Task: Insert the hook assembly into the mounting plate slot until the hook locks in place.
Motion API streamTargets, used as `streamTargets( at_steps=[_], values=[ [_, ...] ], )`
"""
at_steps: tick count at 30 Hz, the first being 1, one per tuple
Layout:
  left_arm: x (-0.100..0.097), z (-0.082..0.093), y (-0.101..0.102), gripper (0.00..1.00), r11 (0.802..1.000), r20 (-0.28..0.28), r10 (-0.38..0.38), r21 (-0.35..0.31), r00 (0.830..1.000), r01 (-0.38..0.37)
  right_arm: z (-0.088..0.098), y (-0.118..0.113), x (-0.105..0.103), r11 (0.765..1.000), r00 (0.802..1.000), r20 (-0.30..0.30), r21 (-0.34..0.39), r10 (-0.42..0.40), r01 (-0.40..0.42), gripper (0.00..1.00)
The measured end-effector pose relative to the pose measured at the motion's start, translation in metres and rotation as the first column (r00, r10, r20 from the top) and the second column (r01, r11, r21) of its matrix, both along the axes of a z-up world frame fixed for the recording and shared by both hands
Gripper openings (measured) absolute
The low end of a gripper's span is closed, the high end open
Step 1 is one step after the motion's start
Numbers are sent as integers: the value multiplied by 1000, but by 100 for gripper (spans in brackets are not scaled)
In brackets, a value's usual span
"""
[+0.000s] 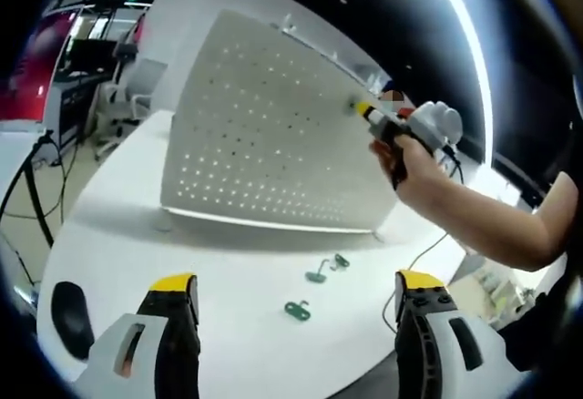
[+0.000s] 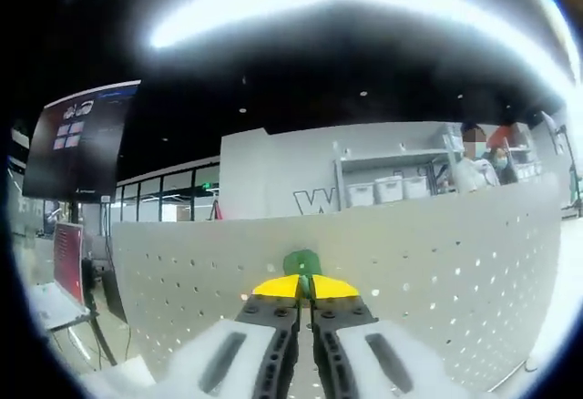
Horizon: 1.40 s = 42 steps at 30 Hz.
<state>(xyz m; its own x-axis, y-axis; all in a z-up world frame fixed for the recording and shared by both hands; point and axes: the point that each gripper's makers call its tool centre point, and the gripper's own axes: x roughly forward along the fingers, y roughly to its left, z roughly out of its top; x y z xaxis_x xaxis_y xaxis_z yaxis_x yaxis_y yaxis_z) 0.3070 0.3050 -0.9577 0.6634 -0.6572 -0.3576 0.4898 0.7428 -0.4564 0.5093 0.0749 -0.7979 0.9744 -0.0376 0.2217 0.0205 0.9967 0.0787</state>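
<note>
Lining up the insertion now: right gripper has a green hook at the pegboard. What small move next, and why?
Probably ease the right gripper forward, seating the green hook into a hole of the white pegboard. Its jaws are shut on the hook, its tip at the perforated face; whether it has entered cannot be told. Left gripper hangs open over the table.

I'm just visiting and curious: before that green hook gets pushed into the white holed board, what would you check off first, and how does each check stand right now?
1. Right gripper shut on the green hook: ok.
2. Hook brought up to the pegboard: ok, its tip is right at the panel.
3. Hook lined up with a hole: cannot tell, the jaws hide the tip.
4. Hook locked in place: not ok, the gripper is holding it.
5. Left gripper free: ok, open and holding nothing.
6. Spare hooks in view on the table: ok.
</note>
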Motion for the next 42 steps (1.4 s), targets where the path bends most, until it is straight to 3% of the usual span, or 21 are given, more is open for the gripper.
streamTargets(
  at_steps=[3,4,5,13,20,23,28,39,42],
  values=[
    [2,1,-2,90,1000,6,-3,-1,1000,3,-6,-4,1,999,1000,-6,49,-14,15,0],
    [2,1,-2,90,1000,5,-4,-3,1000,4,-3,-3,0,997,1000,20,71,-9,7,0],
    [2,1,-3,90,1000,5,-6,-2,1000,6,-3,-1,0,999,1000,12,49,-13,12,0],
    [1,-1,2,89,1000,-1,1,2,1000,-1,-5,3,-2,997,999,27,75,-19,17,0],
    [0,-1,3,87,1000,-4,5,-2,1000,-5,-5,2,5,1000,999,-41,-2,3,-3,0],
    [0,-1,2,87,1000,-9,7,-10,1000,-7,-6,4,4,997,994,-111,-69,9,-17,1],
    [-2,0,-1,86,1000,-10,2,-14,1000,-2,-4,3,7,998,995,-98,-50,25,-30,0],
    [-5,-2,4,85,1000,-12,15,-4,1000,-15,-8,2,8,995,997,-81,-101,4,-13,0],
    [-6,-2,4,86,1000,-10,13,2,1000,-13,-8,1,8,998,997,-75,-66,6,-11,0]
  ],
)
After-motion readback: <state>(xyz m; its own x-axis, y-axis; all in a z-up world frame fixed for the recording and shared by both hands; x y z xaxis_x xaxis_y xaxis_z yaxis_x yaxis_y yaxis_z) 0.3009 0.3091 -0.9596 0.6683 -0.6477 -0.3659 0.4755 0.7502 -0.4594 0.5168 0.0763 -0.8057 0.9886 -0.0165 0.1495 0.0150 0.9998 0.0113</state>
